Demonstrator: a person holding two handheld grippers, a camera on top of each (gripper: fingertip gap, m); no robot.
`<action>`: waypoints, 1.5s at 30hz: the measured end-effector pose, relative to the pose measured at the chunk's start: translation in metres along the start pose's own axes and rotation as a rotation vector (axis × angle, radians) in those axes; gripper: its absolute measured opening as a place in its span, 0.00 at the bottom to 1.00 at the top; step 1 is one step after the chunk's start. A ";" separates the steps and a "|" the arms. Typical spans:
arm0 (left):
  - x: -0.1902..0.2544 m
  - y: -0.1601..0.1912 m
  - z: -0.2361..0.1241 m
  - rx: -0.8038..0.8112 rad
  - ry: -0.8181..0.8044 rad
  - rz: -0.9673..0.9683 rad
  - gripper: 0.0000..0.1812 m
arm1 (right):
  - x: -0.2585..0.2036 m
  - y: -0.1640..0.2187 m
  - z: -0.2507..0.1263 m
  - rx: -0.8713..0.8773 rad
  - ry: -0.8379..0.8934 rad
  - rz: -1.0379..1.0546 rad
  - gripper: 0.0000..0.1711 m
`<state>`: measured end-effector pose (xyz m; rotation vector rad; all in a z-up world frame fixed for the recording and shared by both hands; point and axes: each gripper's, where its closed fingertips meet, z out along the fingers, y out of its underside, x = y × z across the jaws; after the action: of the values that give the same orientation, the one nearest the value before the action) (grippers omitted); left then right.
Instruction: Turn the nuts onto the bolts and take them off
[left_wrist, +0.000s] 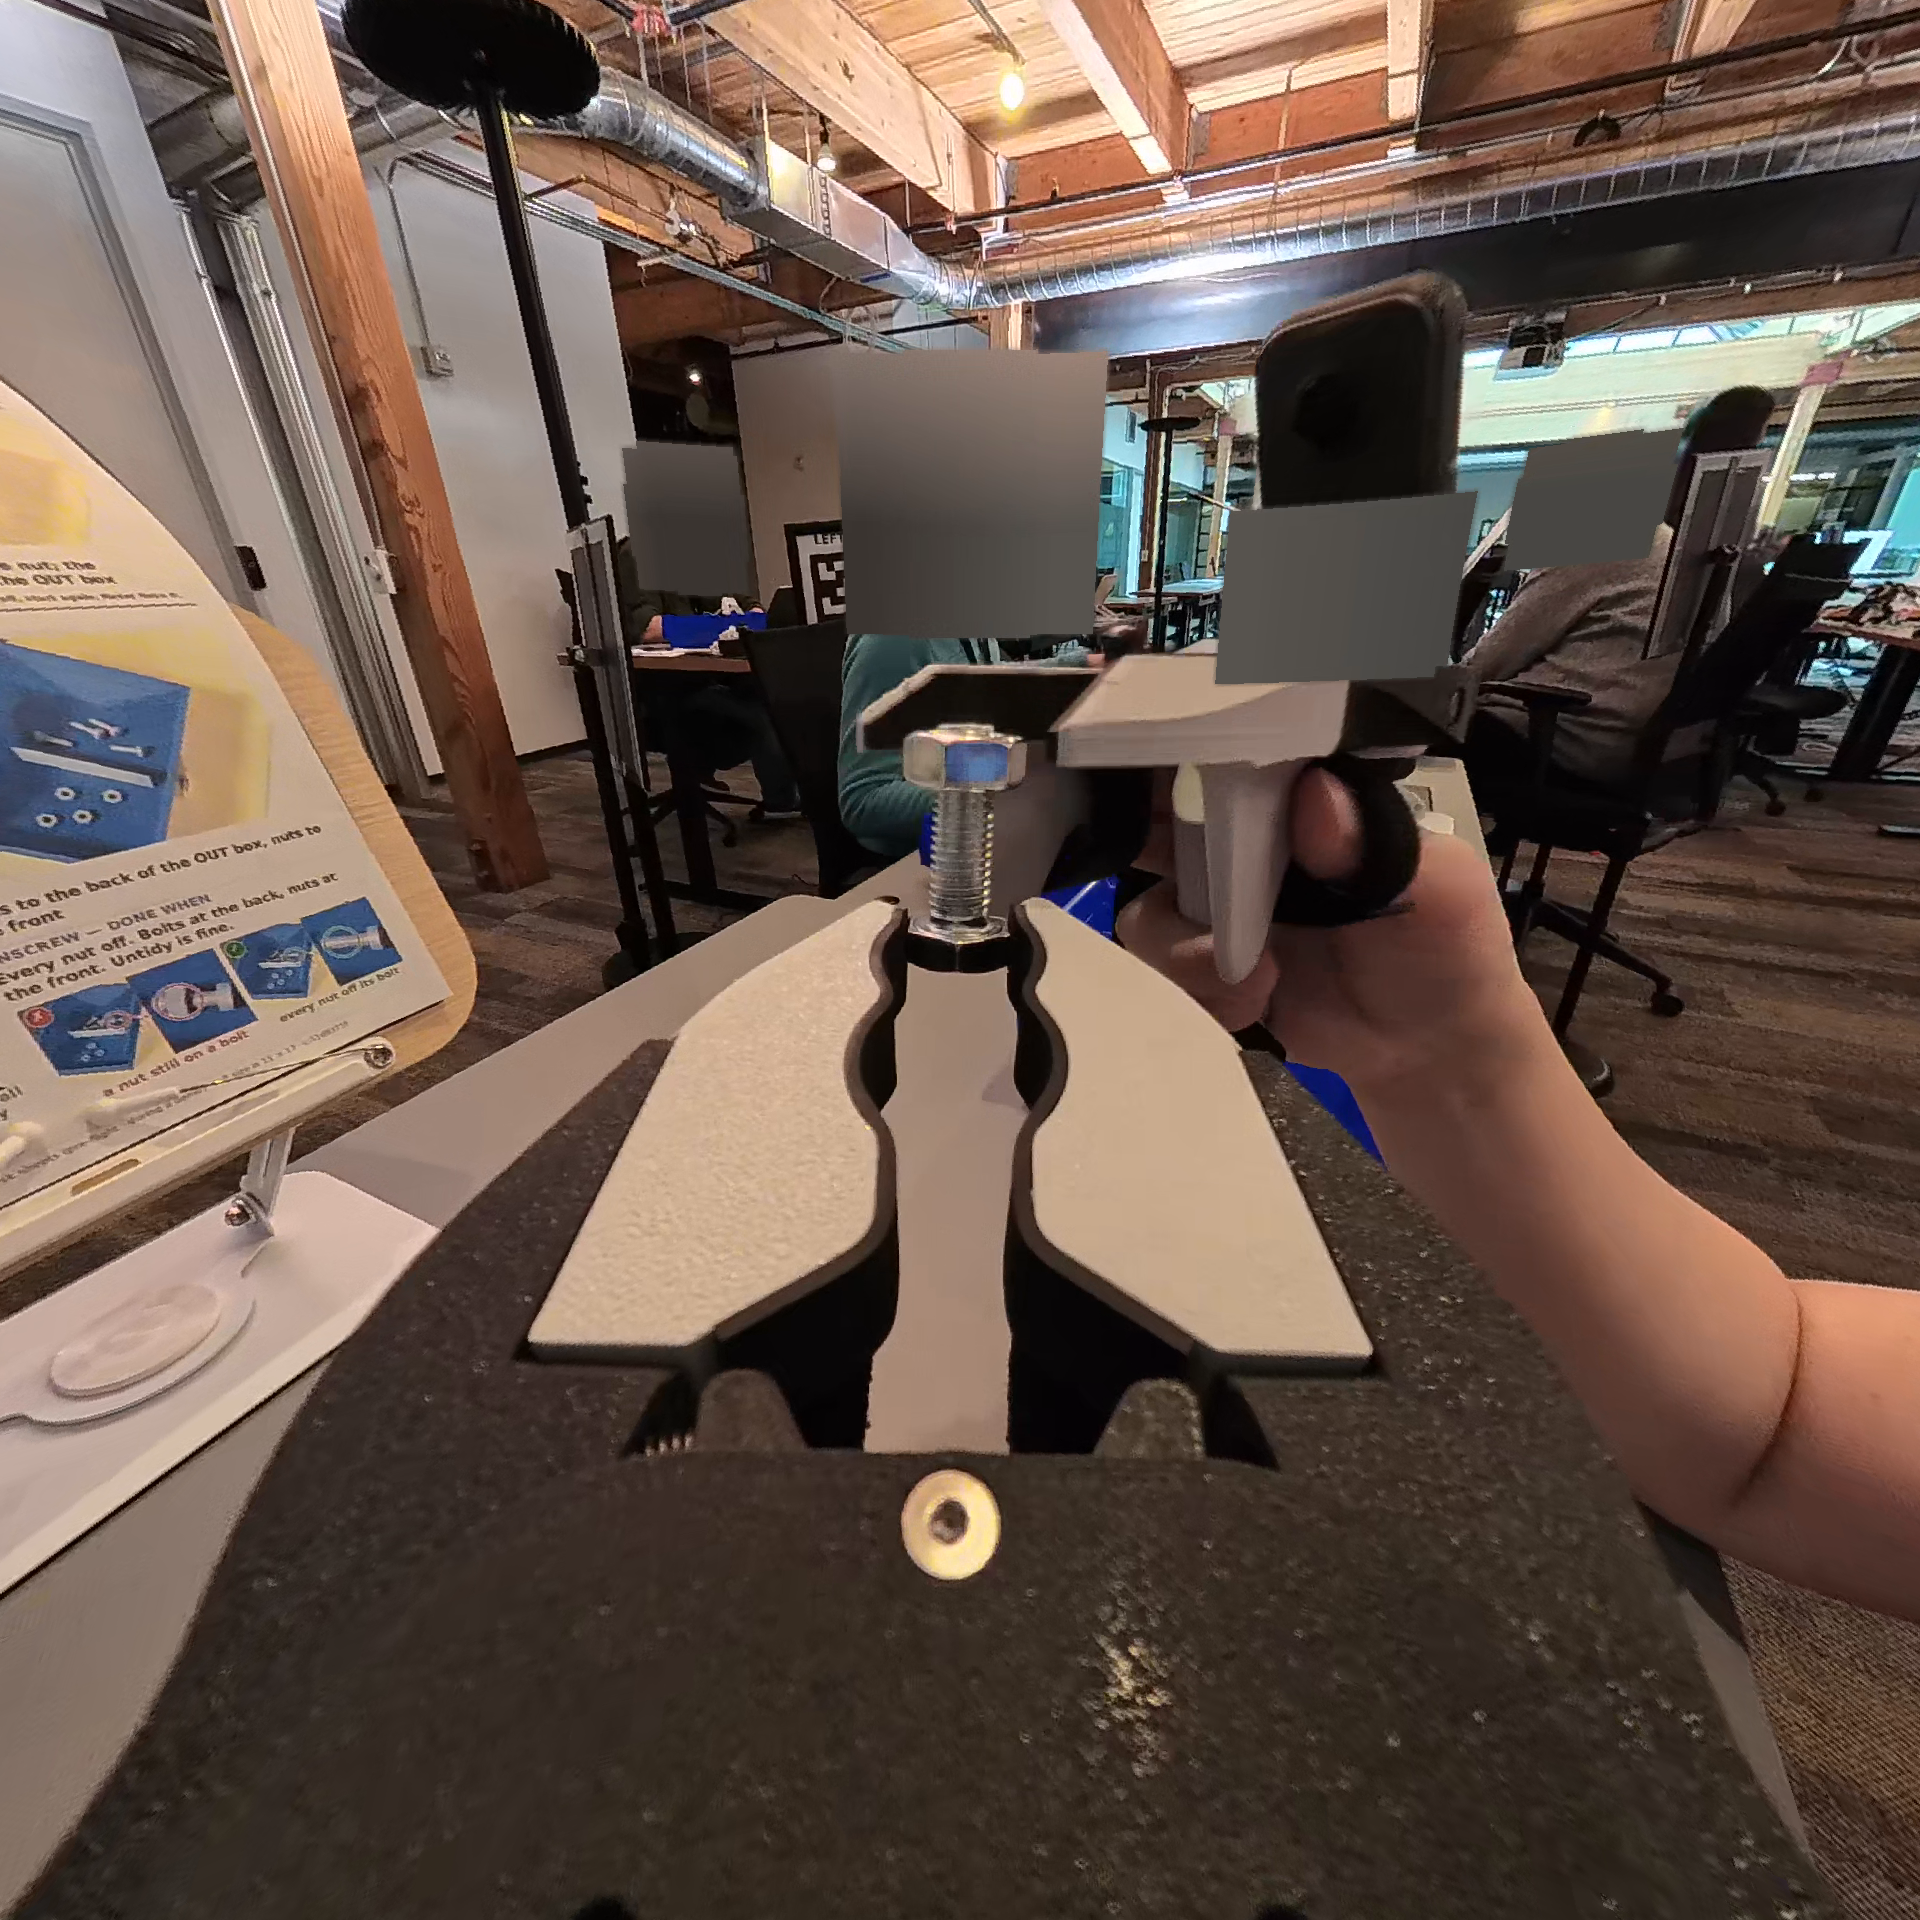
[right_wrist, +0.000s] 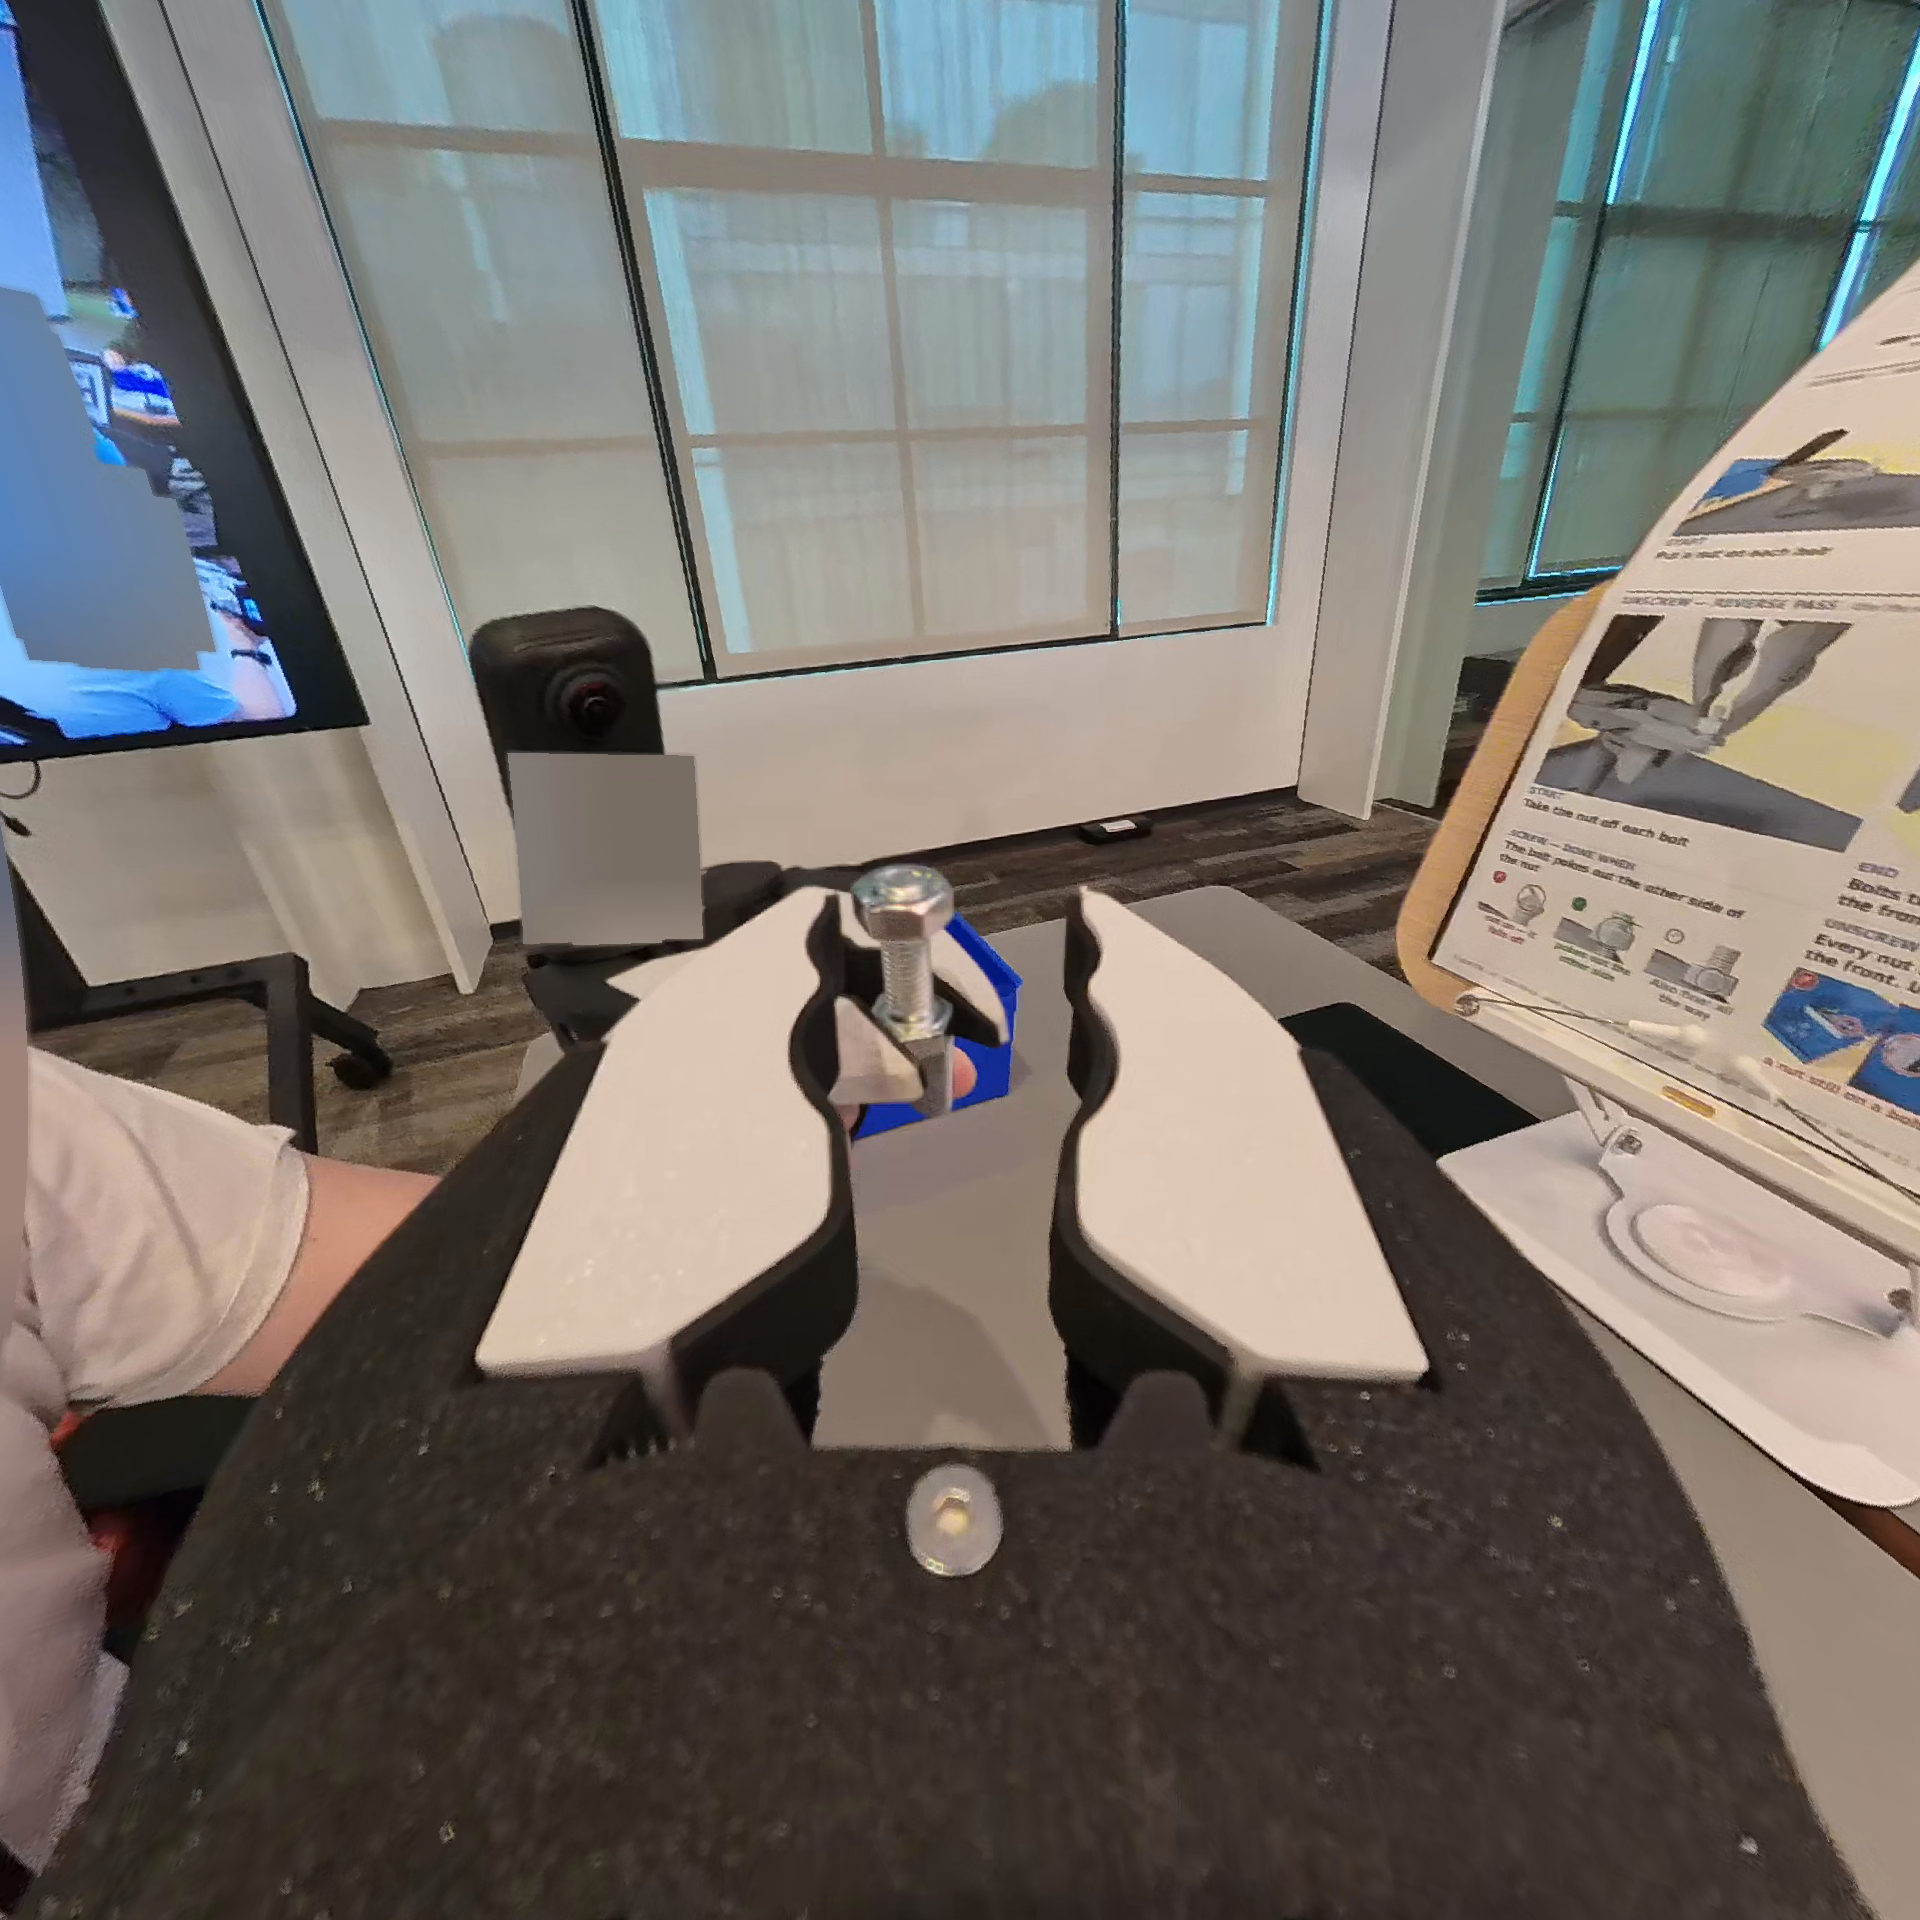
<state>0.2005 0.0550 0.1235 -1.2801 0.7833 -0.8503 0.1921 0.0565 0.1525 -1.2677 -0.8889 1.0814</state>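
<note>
Grey tabletop (left_wrist: 343, 1174) stretching away under both views, white base of a document stand (left_wrist: 156, 1320) sitting on it at the left, blue bin (right_wrist: 977, 1049) resting farther off

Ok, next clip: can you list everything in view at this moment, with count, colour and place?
silver hex-head bolt: one, upright, head on top, between the two grippers
silver hex nut: one, low on the bolt's thread
blue plastic bin: one, on the table behind the bolt
printed instruction sheet on a wooden stand: one, white base, at the table's edge
grey table: one, below both grippers
wall screen: one, black frame, far left in the right wrist view
seated people and office chairs: several, background
left gripper: white fingers, shut on the nut
right gripper: open, tips either side of the bolt head
hand: one, holding the right gripper's handle
</note>
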 end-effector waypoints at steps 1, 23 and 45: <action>0.001 0.001 0.001 -0.002 0.001 0.002 0.10 | 0.000 0.002 0.002 -0.012 0.008 -0.014 0.24; -0.003 0.001 0.000 -0.005 -0.007 -0.004 0.10 | 0.016 0.006 -0.006 -0.042 0.025 0.025 0.23; -0.021 0.053 0.021 -0.234 -0.232 0.394 0.10 | 0.034 0.054 -0.020 -0.379 0.244 0.172 0.26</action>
<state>0.2144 0.0878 0.0740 -1.3396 0.9265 -0.2937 0.2141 0.0822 0.0949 -1.7775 -0.8323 0.8888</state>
